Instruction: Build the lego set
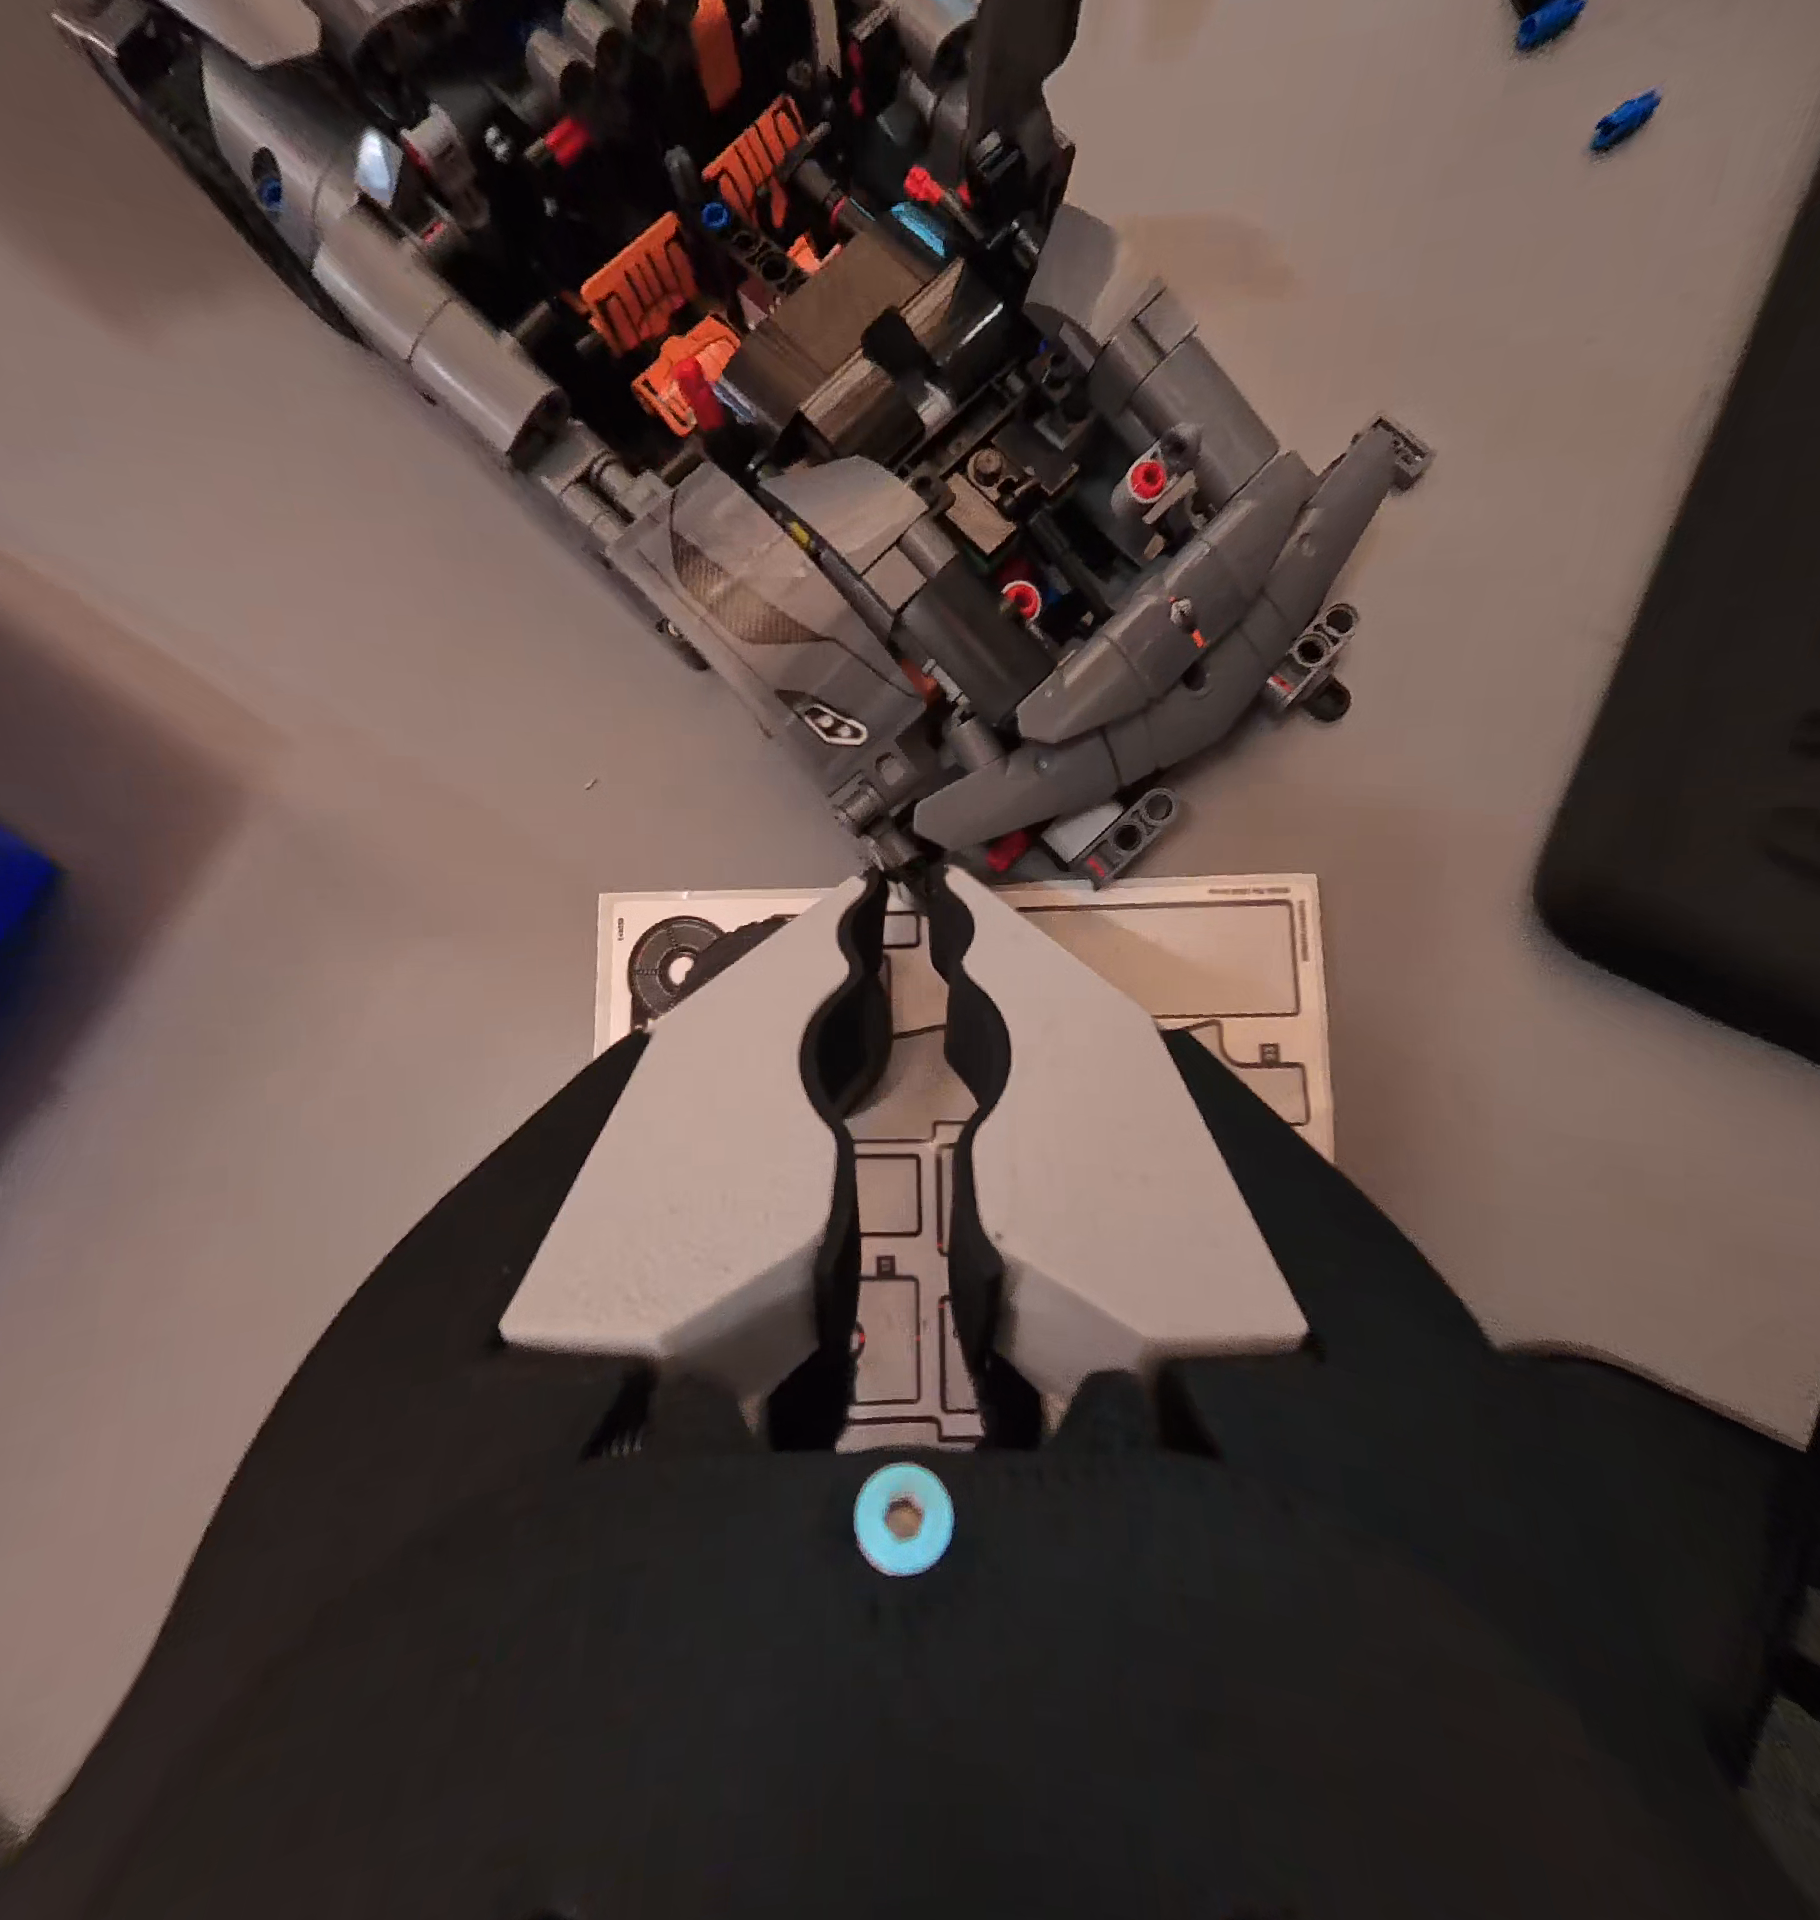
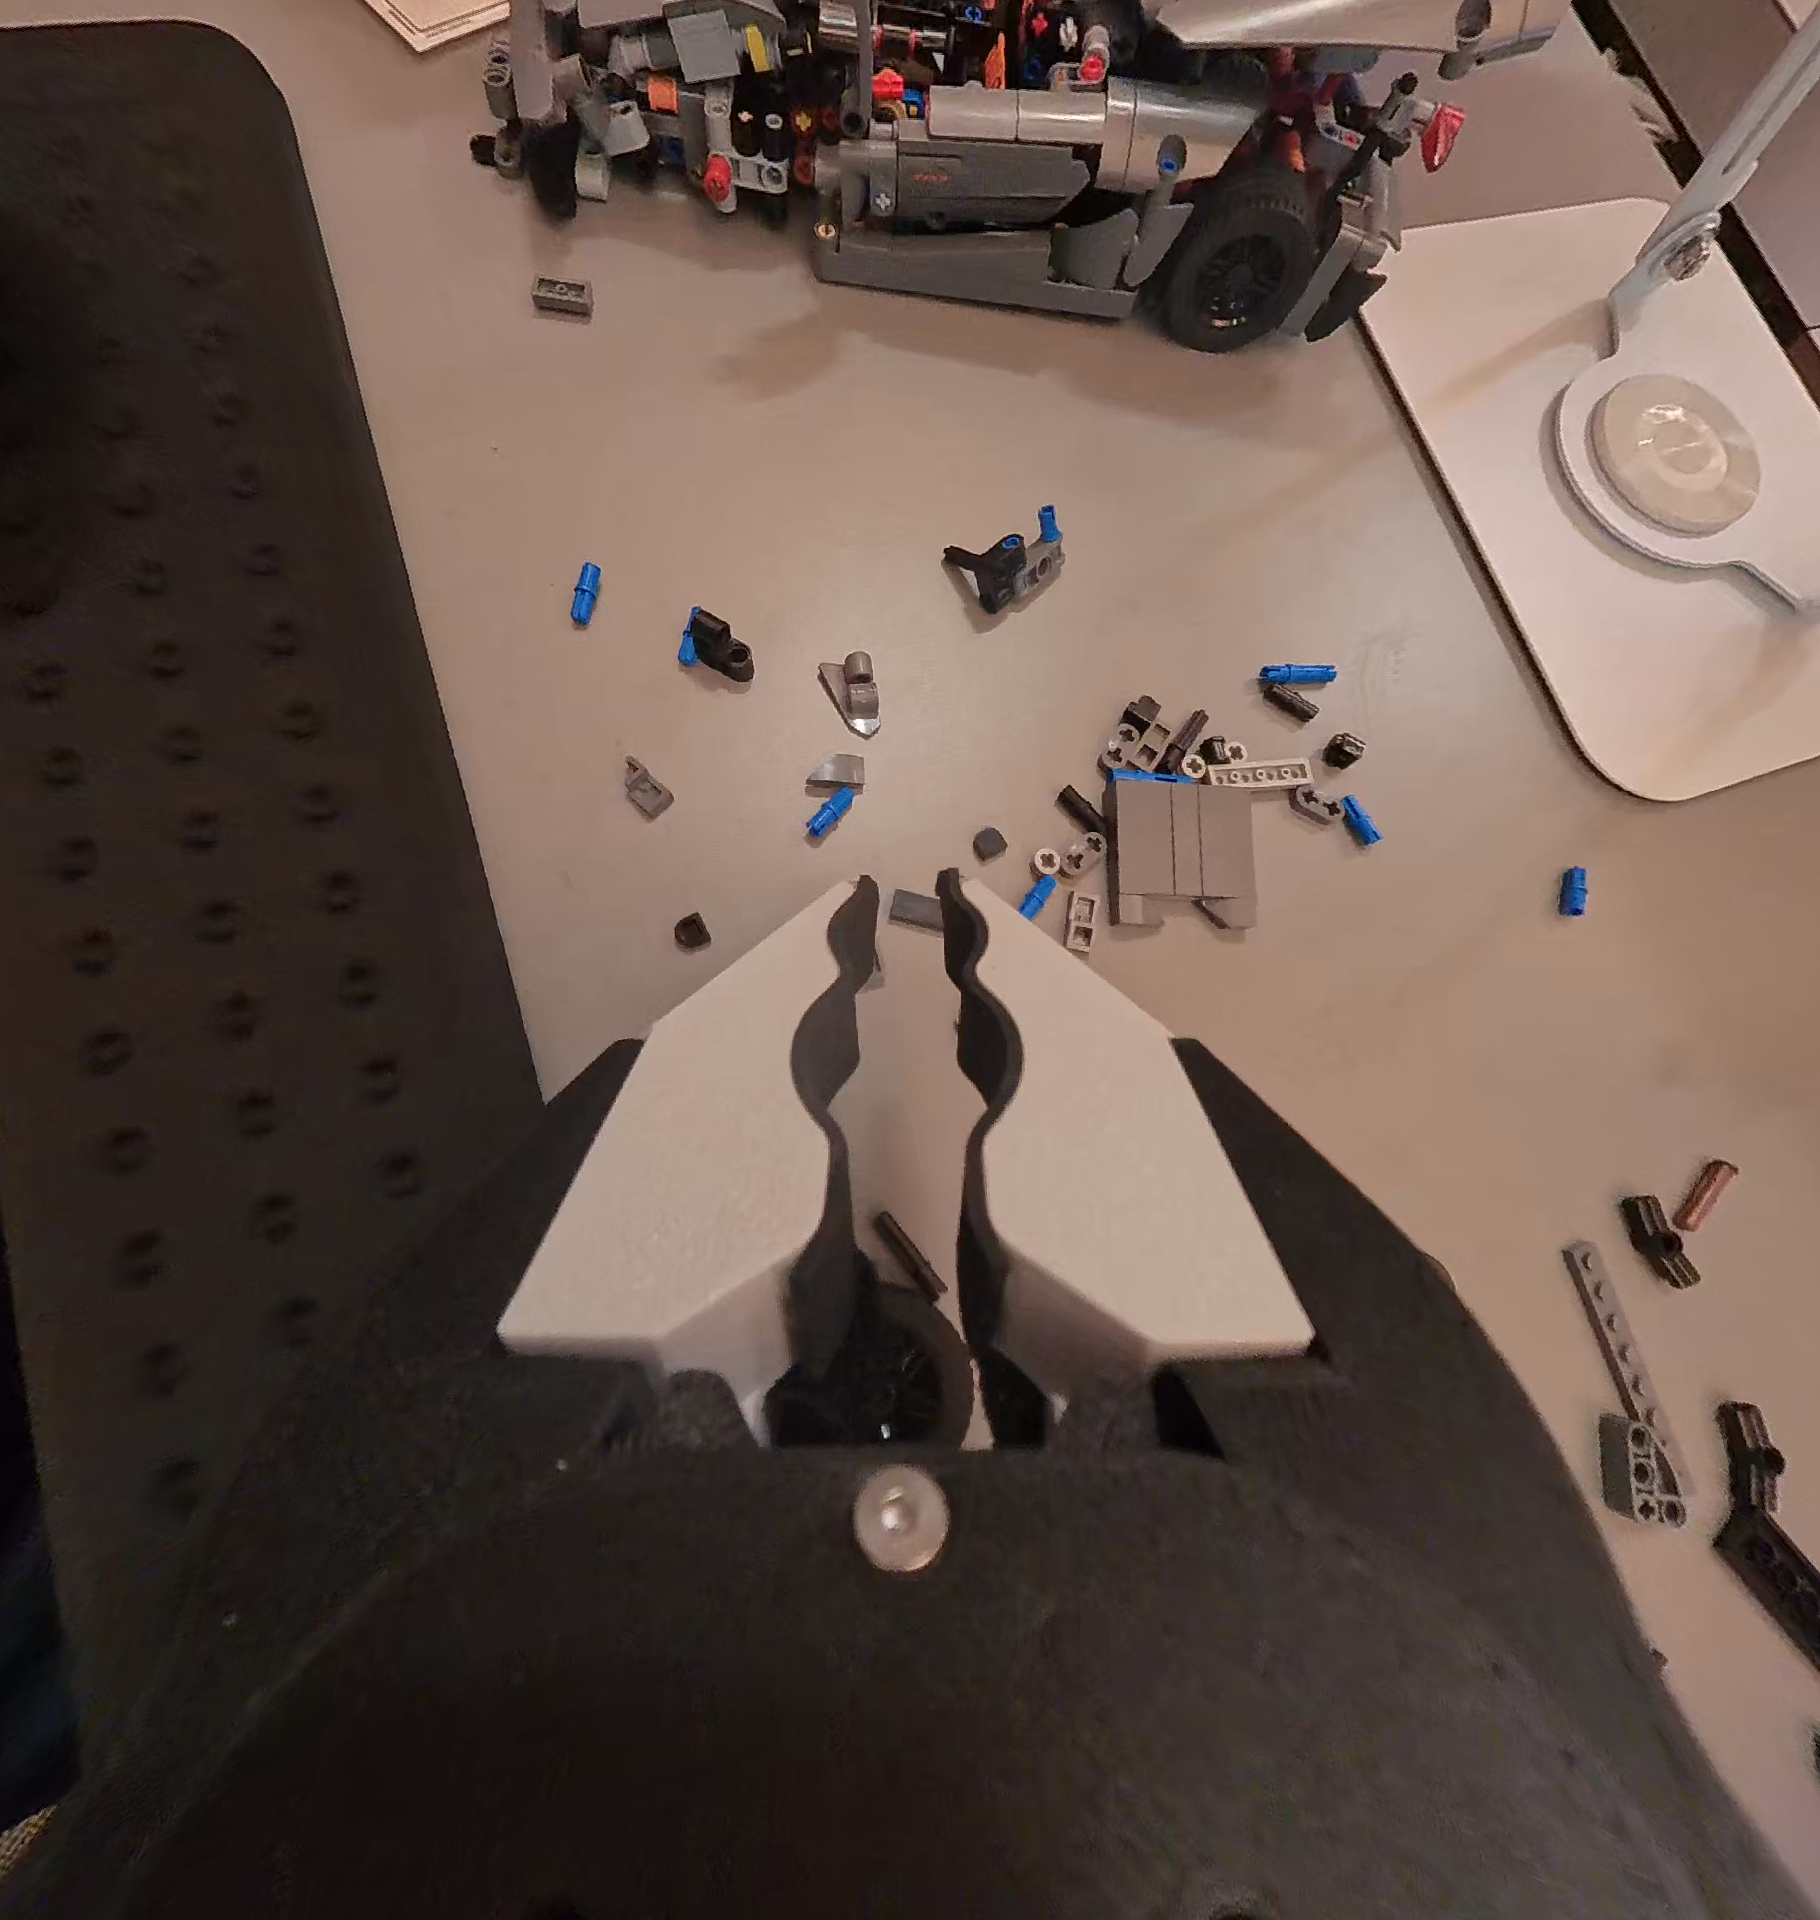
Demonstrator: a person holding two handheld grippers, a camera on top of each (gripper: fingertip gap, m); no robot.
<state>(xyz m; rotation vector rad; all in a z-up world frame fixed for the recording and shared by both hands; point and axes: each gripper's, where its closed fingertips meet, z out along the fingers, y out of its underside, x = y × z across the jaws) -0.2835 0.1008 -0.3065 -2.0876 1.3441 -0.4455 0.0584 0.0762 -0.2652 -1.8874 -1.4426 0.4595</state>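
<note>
A: Where does the model car [image 1: 781,416] sit?

B: On the pale table [image 1: 210,520], running from the top left of the left wrist view down toward the middle. It is grey-bodied with orange, red and black parts showing inside, and its pointed end comes right down to the tips of the left gripper [image 1: 904,881].

A: And that gripper's claw?

B: Its two fingers are nearly together, with only a narrow gap at the tips. The tips meet a small dark part at the very end of the car, but whether they pinch it cannot be told. Under the fingers lies a sticker sheet [image 1: 1197,966], flat on the table just beside the car's end.

A: What about the right gripper [image 2: 904,883]?

B: Its claw is parted a little and grips nothing. A small dark grey tile [image 2: 916,908] lies on the table between the tips, touching neither as far as can be seen.

A: What else is near it?

B: Loose pieces are scattered ahead: blue pins such as one [image 2: 585,593] to the left, a ribbed grey block [image 2: 1181,836] to the right, and black connectors. The car [image 2: 1041,177] stands along the top edge, one black wheel [image 2: 1244,275] showing. A white lamp base [image 2: 1664,582] sits at right, a black mat [image 2: 158,727] at left.
</note>
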